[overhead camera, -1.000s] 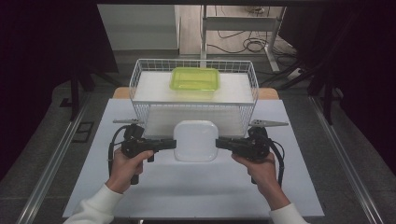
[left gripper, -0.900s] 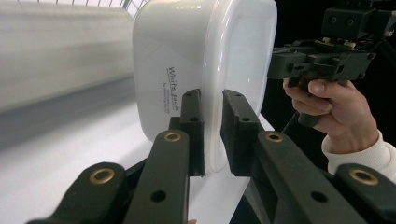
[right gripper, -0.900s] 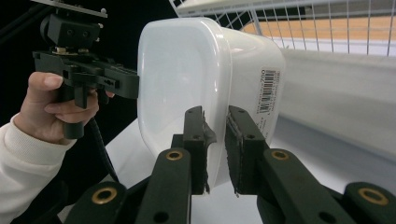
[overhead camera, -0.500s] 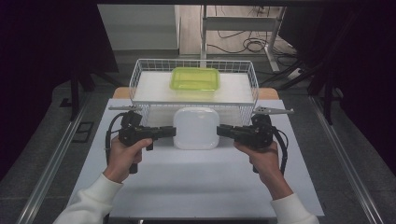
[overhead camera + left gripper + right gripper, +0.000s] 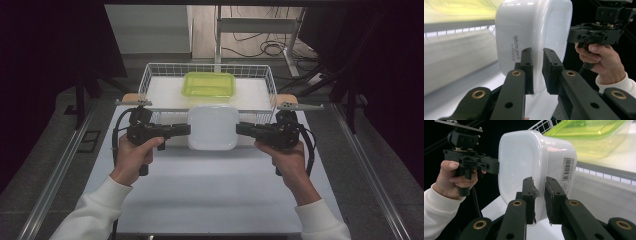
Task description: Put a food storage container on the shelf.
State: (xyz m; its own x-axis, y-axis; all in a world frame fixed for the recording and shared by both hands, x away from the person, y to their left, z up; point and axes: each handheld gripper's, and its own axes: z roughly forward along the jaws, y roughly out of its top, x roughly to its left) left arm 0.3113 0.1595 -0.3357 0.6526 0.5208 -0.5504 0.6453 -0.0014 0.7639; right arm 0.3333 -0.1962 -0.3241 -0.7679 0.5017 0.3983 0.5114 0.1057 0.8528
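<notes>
A white lidded container [image 5: 213, 127] hangs level above the table, just in front of the wire basket [image 5: 270, 86]. My left gripper [image 5: 187, 130] is shut on its left rim and my right gripper [image 5: 239, 129] on its right rim. In the left gripper view the jaws [image 5: 537, 53] pinch the lid's edge of the white container [image 5: 521, 27], with the other gripper [image 5: 574, 37] at its far side. The right gripper view has the jaws [image 5: 539, 182] clamped on the rim of the container [image 5: 521, 157]. A green lidded container [image 5: 209, 84] lies inside the basket.
The white tabletop [image 5: 210, 190] spreads below the hands. The basket stands at the table's far edge on wooden blocks [image 5: 131, 97]. Metal rails [image 5: 60, 170] run along both sides. A table leg and cables [image 5: 260, 47] lie on the floor beyond.
Both hands have raised the white container together and carried it a little toward the basket. The grip on both rims is unchanged.
</notes>
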